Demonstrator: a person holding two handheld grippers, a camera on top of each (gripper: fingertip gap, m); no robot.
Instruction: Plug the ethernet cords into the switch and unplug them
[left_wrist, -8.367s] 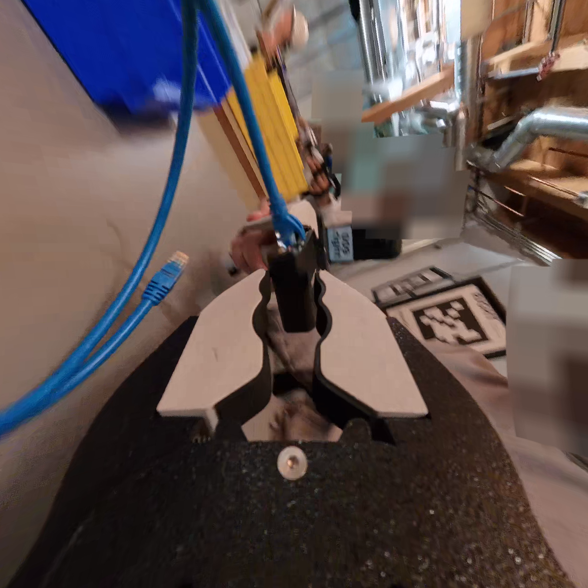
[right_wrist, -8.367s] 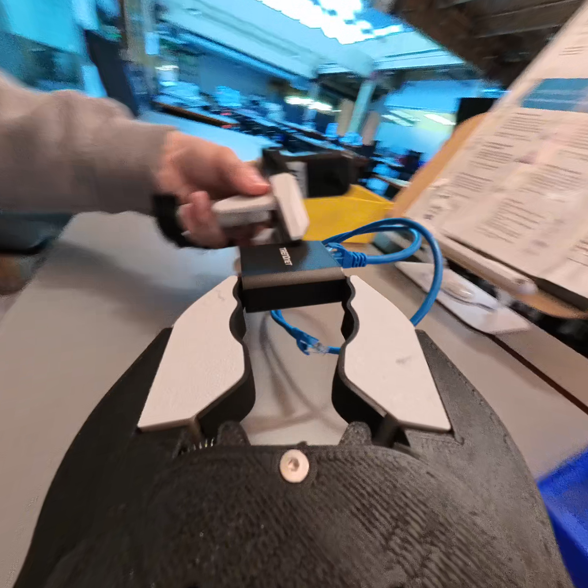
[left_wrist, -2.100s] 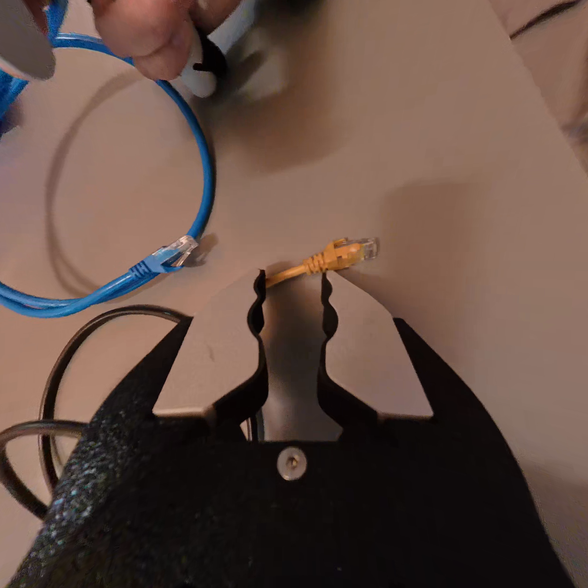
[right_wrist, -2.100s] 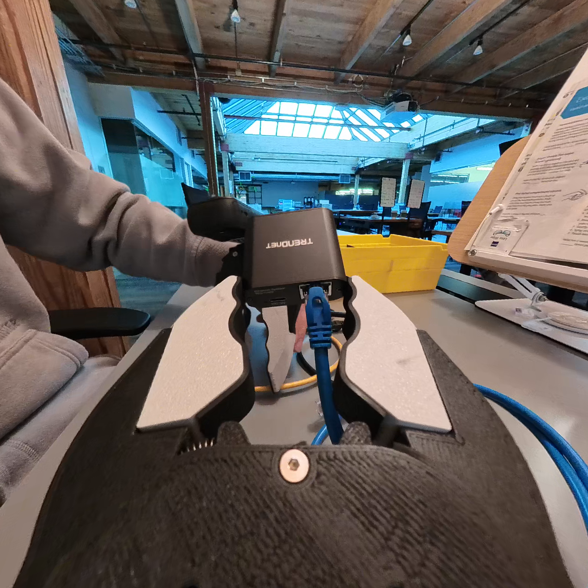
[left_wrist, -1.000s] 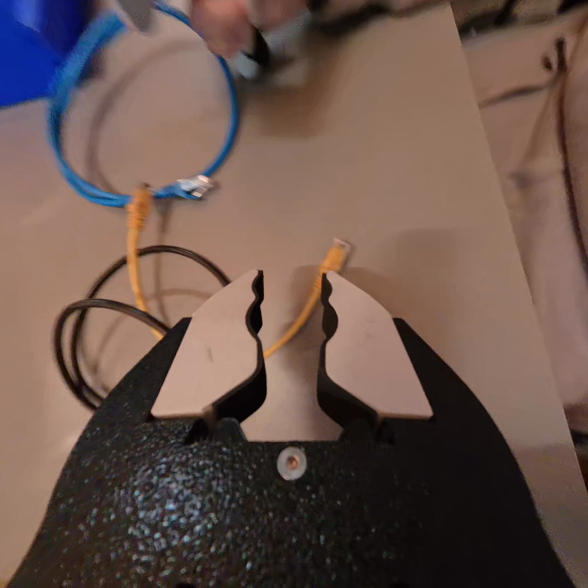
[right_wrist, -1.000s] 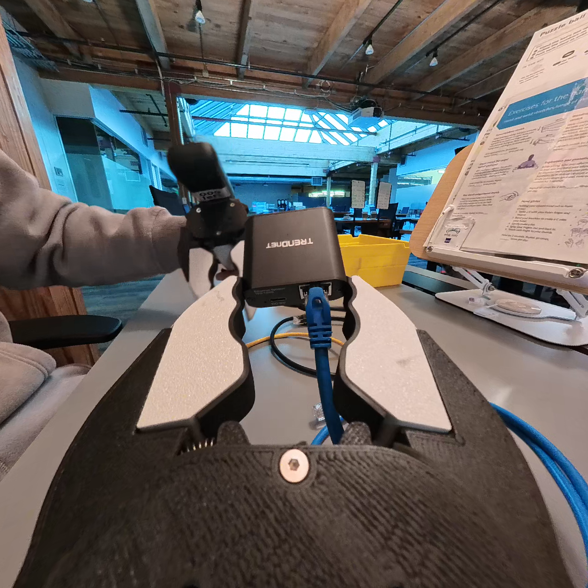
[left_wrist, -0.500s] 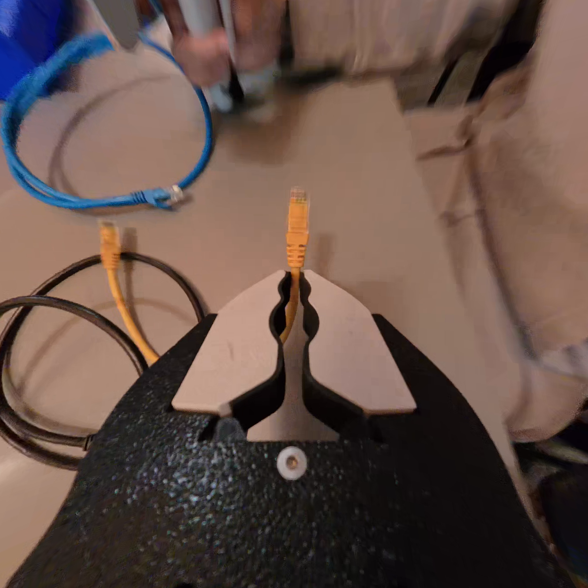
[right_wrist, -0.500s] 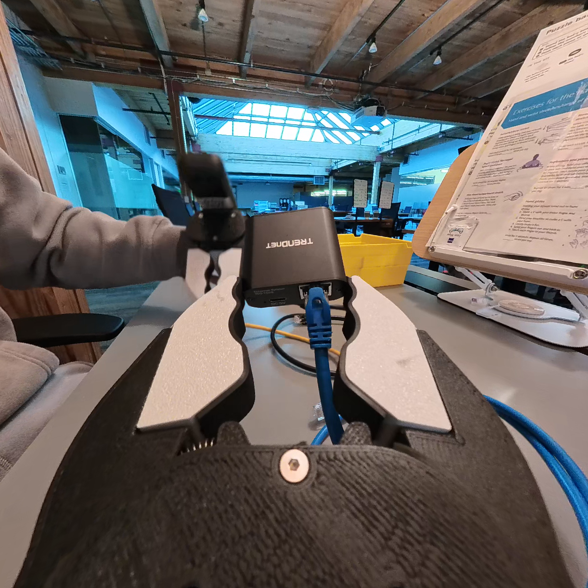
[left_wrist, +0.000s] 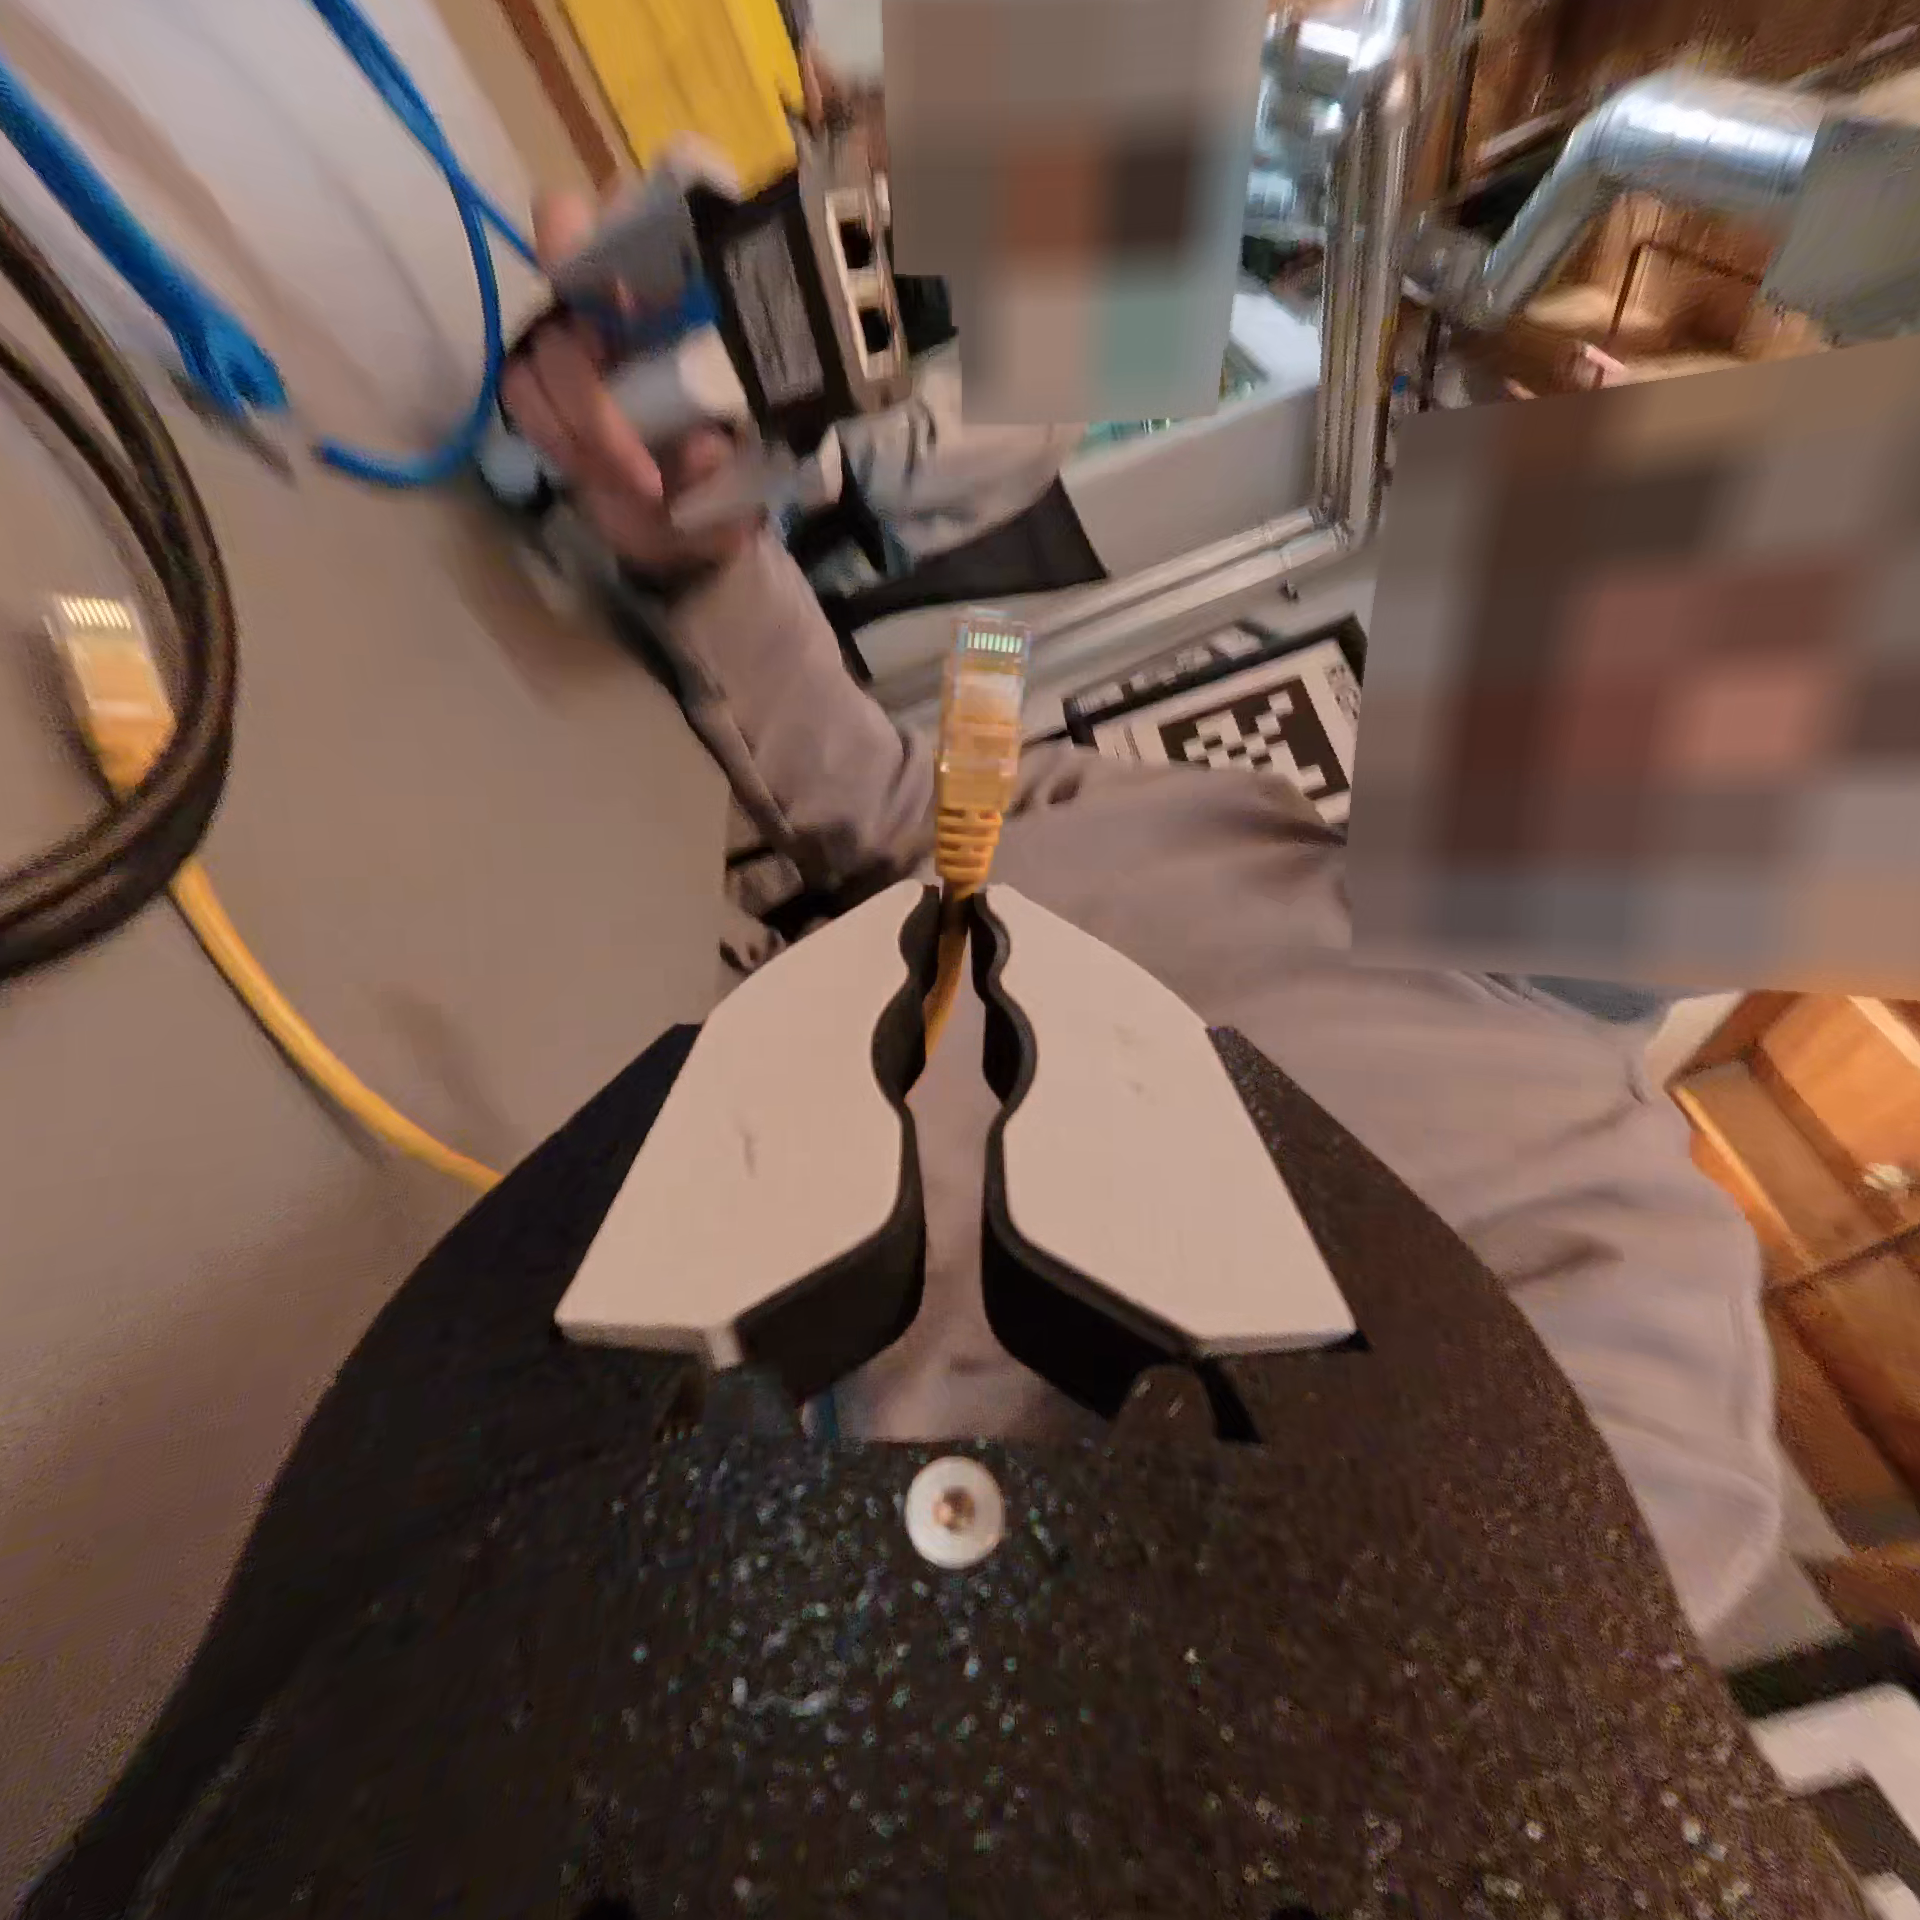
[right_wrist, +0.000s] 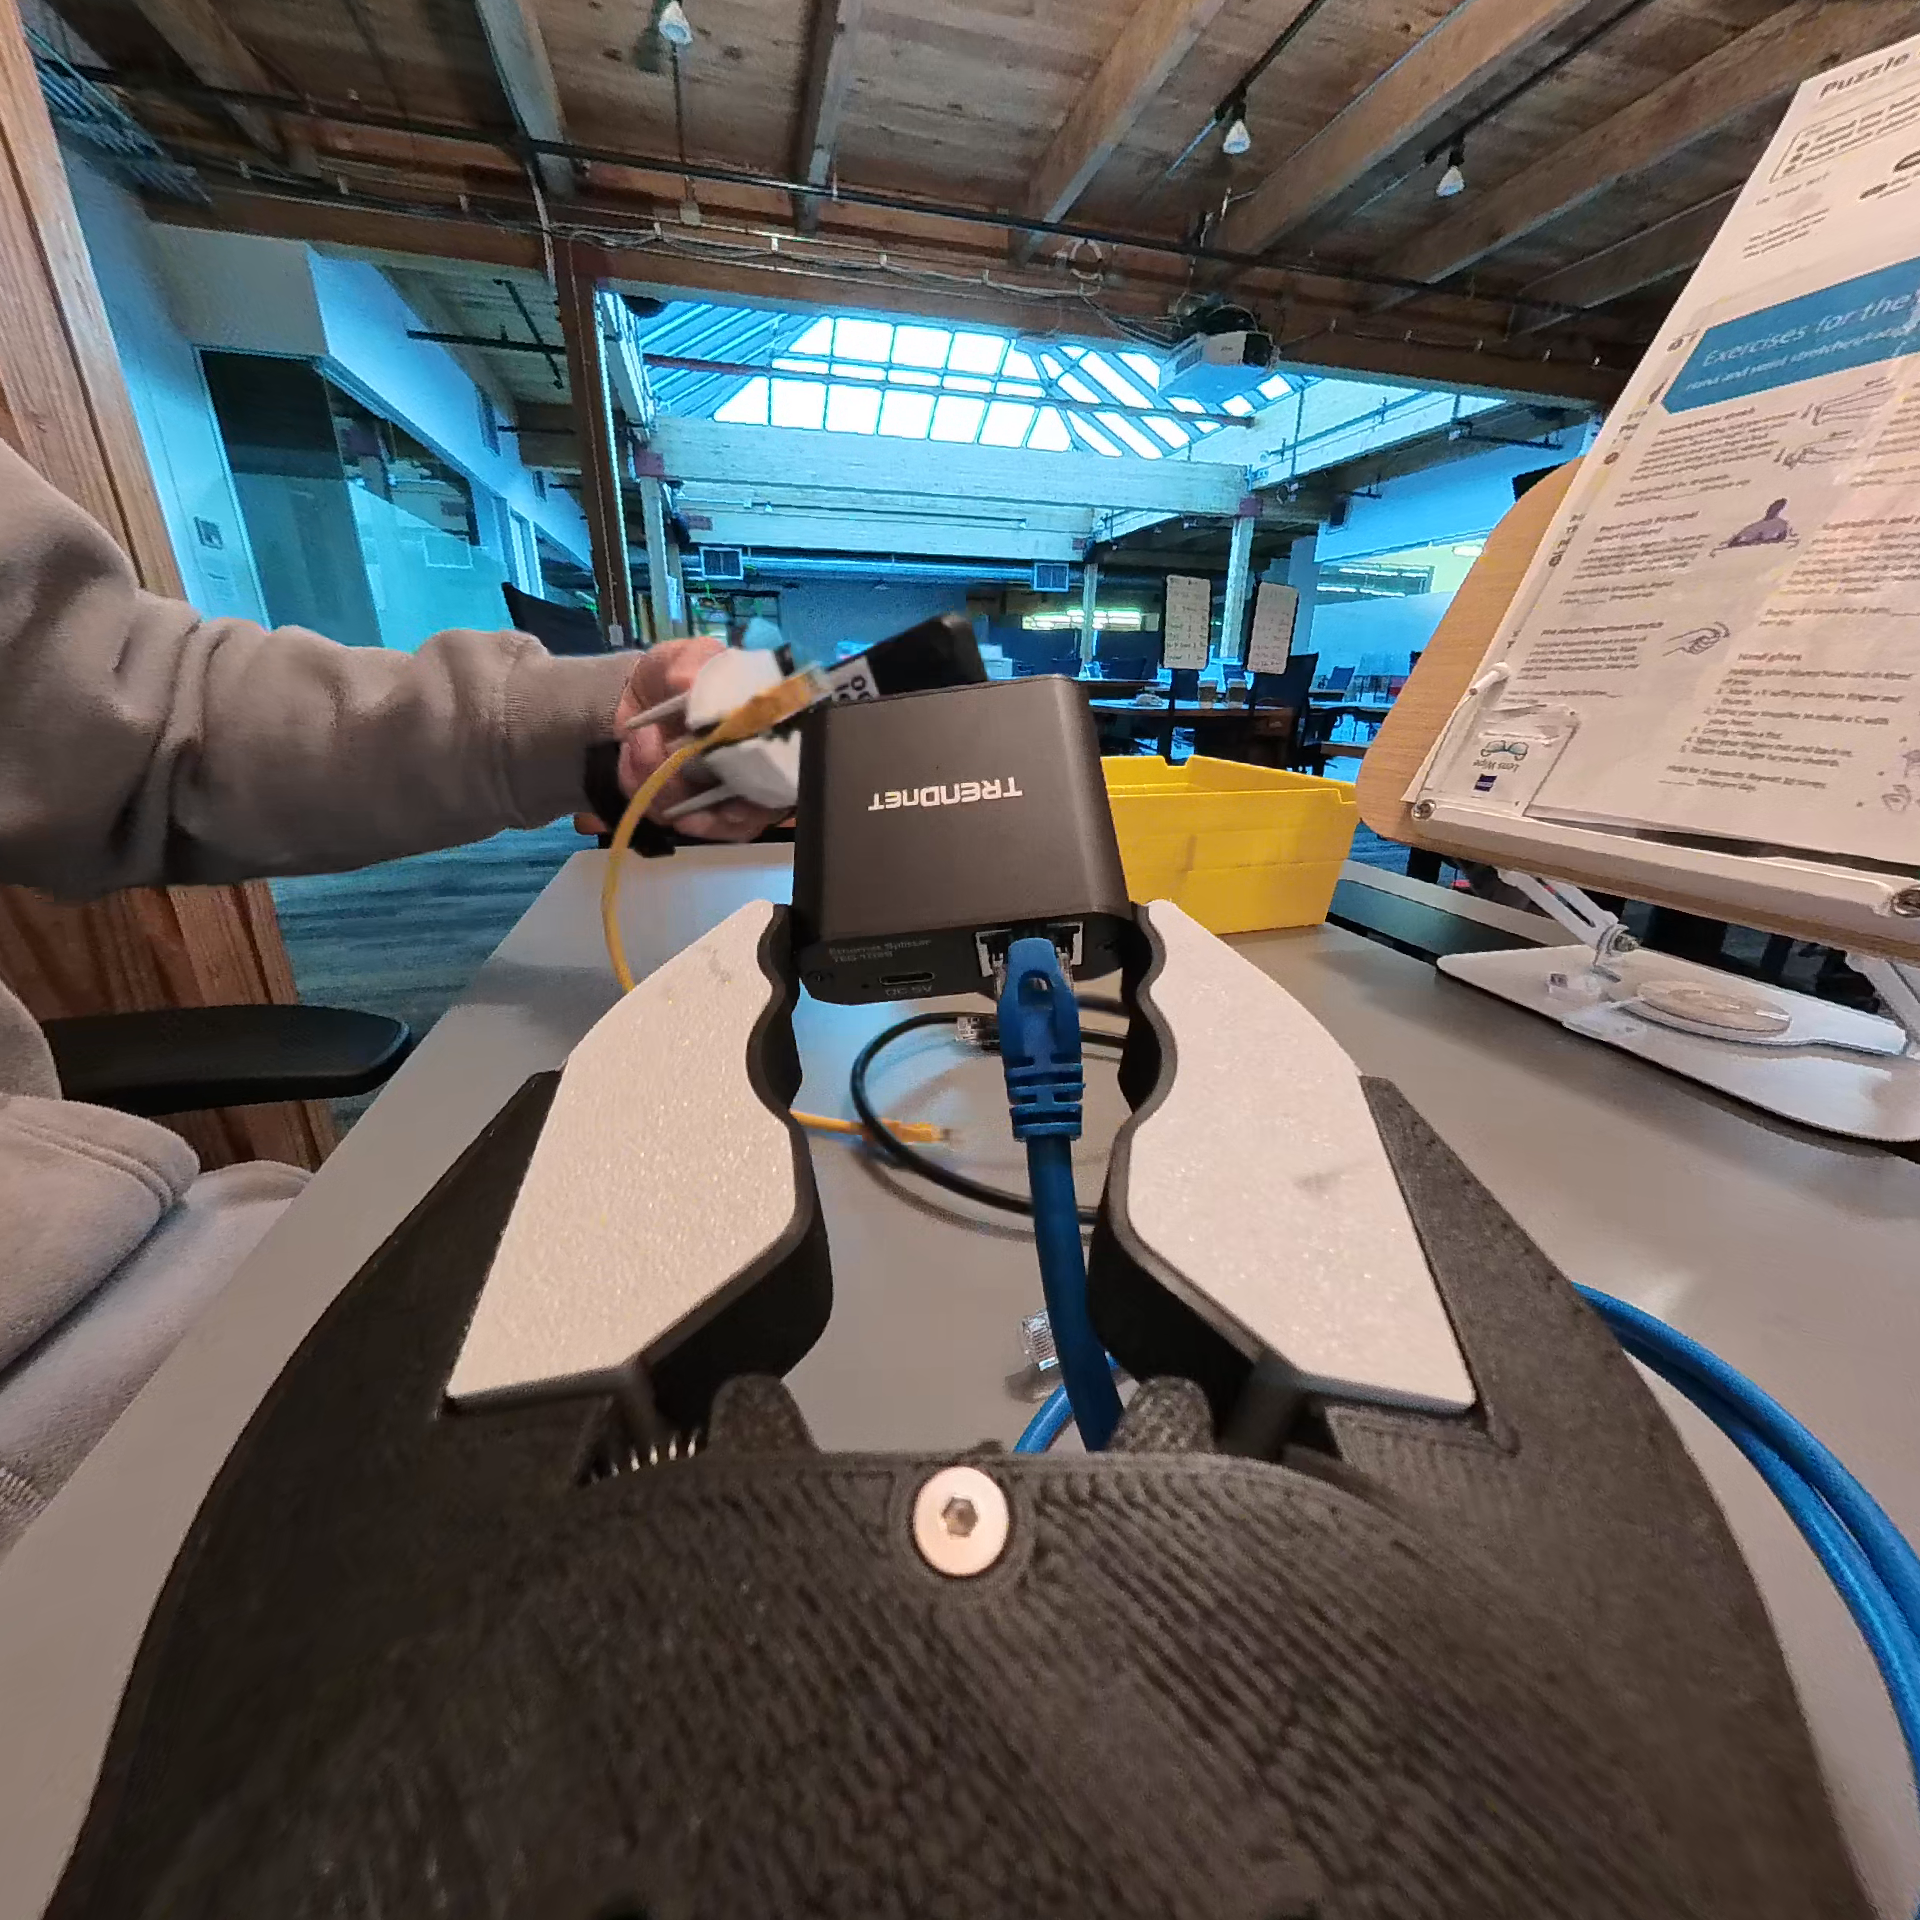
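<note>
My right gripper (right_wrist: 961, 925) is shut on the black switch (right_wrist: 956, 821) and holds it above the grey table (right_wrist: 1455, 1195). A blue ethernet cord (right_wrist: 1044, 1049) is plugged into one of its near ports. My left gripper (left_wrist: 954, 899) is shut on a yellow ethernet cord, and its plug (left_wrist: 982, 717) sticks out past the fingertips. The switch shows blurred farther off in the left wrist view (left_wrist: 821, 281), with open ports facing the plug. In the right wrist view the left gripper (right_wrist: 743, 727) holds the yellow cord (right_wrist: 629, 831) just left of the switch.
A black cable (right_wrist: 894, 1122) and the yellow cord's other plug (right_wrist: 914, 1130) lie on the table under the switch. The blue cord loops at the right (right_wrist: 1766, 1455). A yellow bin (right_wrist: 1226, 842) and a document stand (right_wrist: 1662, 623) stand behind. A person's grey sleeve (right_wrist: 260, 727) is at the left. Left tips to right tips: about 20 cm.
My left gripper closed on the yellow cord, lifted its plug off the table and swung it up toward the switch. My right gripper still holds the switch with the blue cord plugged in.
</note>
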